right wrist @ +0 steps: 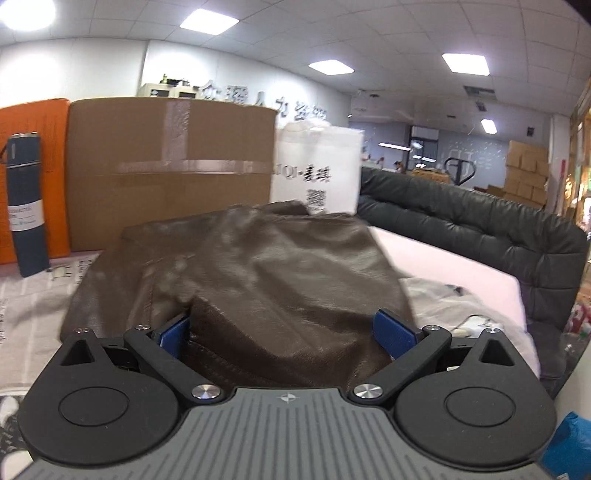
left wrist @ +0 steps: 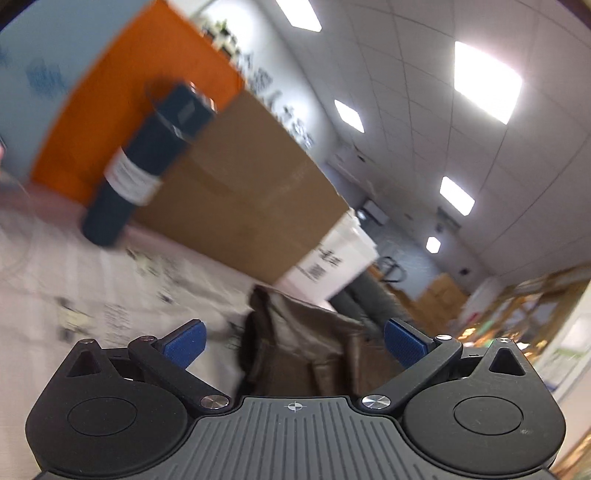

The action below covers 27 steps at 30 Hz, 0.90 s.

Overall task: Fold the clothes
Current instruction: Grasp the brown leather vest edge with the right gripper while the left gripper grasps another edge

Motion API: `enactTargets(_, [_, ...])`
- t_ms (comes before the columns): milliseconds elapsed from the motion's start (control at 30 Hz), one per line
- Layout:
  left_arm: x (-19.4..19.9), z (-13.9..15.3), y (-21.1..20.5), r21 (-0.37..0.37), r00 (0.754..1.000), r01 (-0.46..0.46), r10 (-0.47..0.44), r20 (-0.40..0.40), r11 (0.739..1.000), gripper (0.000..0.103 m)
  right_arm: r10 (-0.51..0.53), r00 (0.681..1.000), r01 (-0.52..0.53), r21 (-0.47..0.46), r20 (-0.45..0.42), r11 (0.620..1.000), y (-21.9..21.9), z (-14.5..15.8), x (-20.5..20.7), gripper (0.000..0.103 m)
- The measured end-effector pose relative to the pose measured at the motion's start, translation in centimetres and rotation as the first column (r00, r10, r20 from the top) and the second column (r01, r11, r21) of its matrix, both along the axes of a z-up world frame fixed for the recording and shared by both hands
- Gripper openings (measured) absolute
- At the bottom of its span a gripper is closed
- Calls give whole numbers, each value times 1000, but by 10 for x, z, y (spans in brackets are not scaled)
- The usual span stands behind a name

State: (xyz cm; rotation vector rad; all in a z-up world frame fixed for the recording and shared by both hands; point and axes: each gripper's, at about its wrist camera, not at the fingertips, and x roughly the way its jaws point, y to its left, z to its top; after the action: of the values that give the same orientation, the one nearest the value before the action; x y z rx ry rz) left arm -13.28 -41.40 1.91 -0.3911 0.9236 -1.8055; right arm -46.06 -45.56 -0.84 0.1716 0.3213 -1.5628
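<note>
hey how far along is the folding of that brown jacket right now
Early or midway. Done: the brown jacket lies on the paper-covered table, partly bunched, with no neat fold visible. In hand: nothing; the right tongs stand open around a raised fold, and the left tongs hang open, tilted. Left: fold and flatten it; a pale garment waits beside it.

White suspended grid ceiling (right wrist: 388, 33) with recessed rectangular light panels (right wrist: 466, 63), all lit; the far white wall (right wrist: 240, 74) carries raised dark lettering (right wrist: 258, 101), blurred. A tabletop covered in printed newspaper sheets (right wrist: 26, 310) holds, along its far edge, an orange upright panel (right wrist: 33, 122), a large taped brown cardboard box (right wrist: 170, 170), a white printed carton (right wrist: 321, 166) and a dark blue cylindrical flask with a white label (right wrist: 26, 206) on the left. A dark tufted leather sofa (right wrist: 480, 218) stands to the right. Stacked brown cartons (right wrist: 524, 173) sit far right.
</note>
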Motion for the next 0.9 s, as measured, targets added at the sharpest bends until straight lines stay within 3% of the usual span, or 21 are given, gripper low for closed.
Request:
enactTargets(133, [-15,-16,-58,9,988,84,-82,-129,996,103,-40,999,41,-13,28,999,1,-2,-35,101])
enactTargets(233, [-29,-22,-97,21,983,108,-104,-150,994,103,-89,994,92,-46,65,995,3,-1,-62,100])
enactTargets(367, [-47,-31,-143,94,996,70,-64,-70,993,102,-63,991,75,-109,116,991,4,2,-90,100])
enactTargets(433, [-56,-34,-159,115,995,79,-72,-67,990,102,-60,992,74,-121,113,990,2,3,-100,100])
enactTargets(600, [-80,-16,-177,18,986,168,-167,-28,986,102,-60,987,84,-152,152,985,-1,8,-118,99])
enactTargets(700, [-98,-10,-190,46,979,194,-196,60,980,99,-27,988,54,-173,152,983,-2,12,-117,99])
enactTargets(733, [-106,-10,-193,64,976,187,-193,103,980,94,-15,988,42,-175,151,984,-5,13,-115,99])
enactTargets(833, [-127,-14,-191,84,950,162,-178,256,983,50,16,989,11,-177,148,984,-11,15,-111,80])
enactTargets(867, [-135,-14,-188,79,931,153,-171,322,985,29,7,989,18,-170,145,985,-15,14,-111,65])
enactTargets(900, [-142,-14,-182,64,905,144,-158,394,987,17,-7,989,30,-157,146,987,-19,13,-112,47])
